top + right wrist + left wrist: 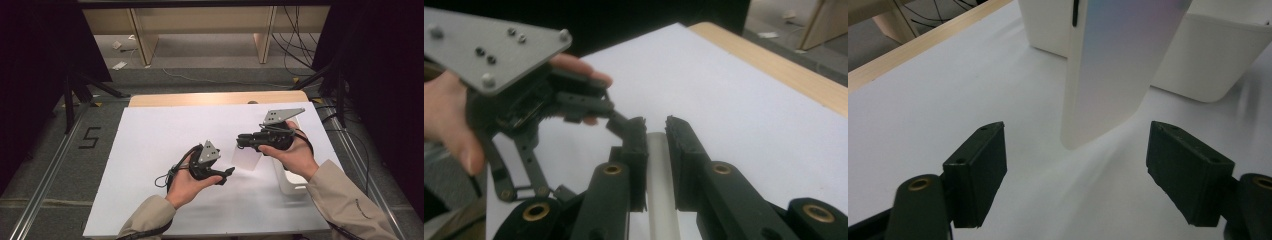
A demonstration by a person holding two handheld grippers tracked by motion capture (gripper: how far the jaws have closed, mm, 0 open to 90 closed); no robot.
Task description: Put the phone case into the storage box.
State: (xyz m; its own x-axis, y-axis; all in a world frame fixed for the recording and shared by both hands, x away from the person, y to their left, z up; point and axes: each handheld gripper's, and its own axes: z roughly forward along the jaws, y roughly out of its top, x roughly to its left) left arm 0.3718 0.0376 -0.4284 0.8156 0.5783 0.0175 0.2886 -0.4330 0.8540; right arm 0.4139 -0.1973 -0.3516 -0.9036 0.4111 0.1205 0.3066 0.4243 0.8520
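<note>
Between the two hands, above the white counter (165, 150), a thin white panel (246, 159) hangs upright, pinched along its top edge by the right claw (242, 142), whose pads are clamped together on it, as the right gripper view shows, the panel's edge (660, 190) running between them. Facing it from the left, the left claw (227, 174) has its pads spread wide apart with nothing between them, the panel standing just ahead of the gap. Behind the panel a white bin (1213, 60) sits on the counter beside the right hand (295, 155).
</note>
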